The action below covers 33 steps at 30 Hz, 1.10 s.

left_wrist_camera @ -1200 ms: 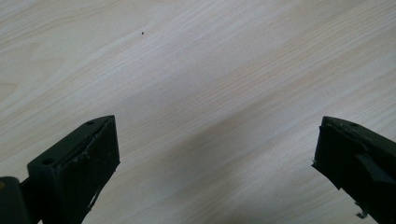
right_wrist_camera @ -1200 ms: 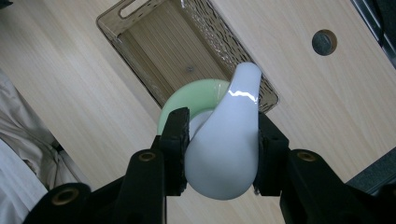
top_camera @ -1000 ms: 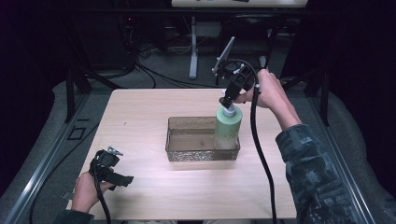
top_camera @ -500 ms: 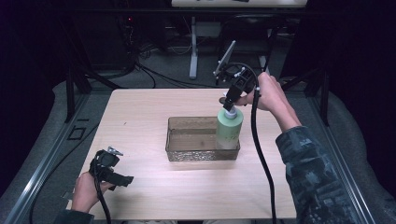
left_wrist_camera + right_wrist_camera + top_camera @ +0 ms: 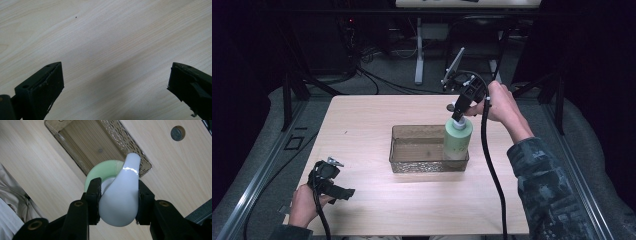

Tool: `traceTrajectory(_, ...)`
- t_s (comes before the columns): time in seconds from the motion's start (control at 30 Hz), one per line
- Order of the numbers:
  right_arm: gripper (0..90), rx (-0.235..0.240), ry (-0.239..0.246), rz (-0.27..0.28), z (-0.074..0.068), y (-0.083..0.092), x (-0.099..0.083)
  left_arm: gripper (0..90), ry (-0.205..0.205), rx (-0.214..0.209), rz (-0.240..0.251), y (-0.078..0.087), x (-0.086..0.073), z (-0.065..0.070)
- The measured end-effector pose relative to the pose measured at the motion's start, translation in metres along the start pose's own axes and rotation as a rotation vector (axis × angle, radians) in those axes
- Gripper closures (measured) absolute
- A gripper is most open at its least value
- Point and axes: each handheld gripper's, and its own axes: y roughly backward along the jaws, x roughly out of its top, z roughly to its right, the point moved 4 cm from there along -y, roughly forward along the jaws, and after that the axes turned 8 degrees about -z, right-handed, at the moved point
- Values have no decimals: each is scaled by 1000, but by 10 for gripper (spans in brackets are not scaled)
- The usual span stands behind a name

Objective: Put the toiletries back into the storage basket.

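A pale green pump bottle (image 5: 457, 141) stands upright at the right end of a clear brown tray (image 5: 412, 128) in the middle of the table. My right gripper (image 5: 458, 117) comes down from above and is shut on the bottle's white pump head (image 5: 120, 202). In the right gripper view the green shoulder (image 5: 100, 171) shows beneath the head, over the tray's end wall (image 5: 125, 145). I cannot tell whether the bottle rests on the tray floor. My left gripper (image 5: 343, 192) sits at the table's front left, open over bare wood (image 5: 115, 72).
The tray holds nothing but the bottle. A round cable hole (image 5: 451, 107) lies in the tabletop just behind the tray. A stand and cables are on the floor beyond the table's far edge. Bare wood surrounds the tray.
The right gripper and the bottle have sunk slightly at the tray's right end. The left gripper has stayed put.
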Motion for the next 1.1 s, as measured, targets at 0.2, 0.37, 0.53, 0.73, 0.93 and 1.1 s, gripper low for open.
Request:
traceTrajectory(0.2, 631, 2, -7, -4, 0, -3, -1, 1, 0, 0, 1, 0, 0, 0)
traceTrajectory(0.37, 631, 1, -5, -8, 1, -6, -2, 1, 0, 0, 2, 0, 0, 0)
traceTrajectory(0.53, 631, 4, -6, -13, 1, -10, -3, 1, -1, -1, -1, 0, 0, 0)
traceTrajectory(0.73, 631, 5, -13, -16, 1, -13, -2, 1, 4, -3, 2, -1, 0, 1)
traceTrajectory(0.93, 631, 4, -13, -21, 2, -15, -2, 1, 4, -3, 3, -1, 0, 0)
traceTrajectory(1.1, 631, 6, -18, -23, 2, -18, -2, 1, 3, -4, 2, -1, 0, 1)
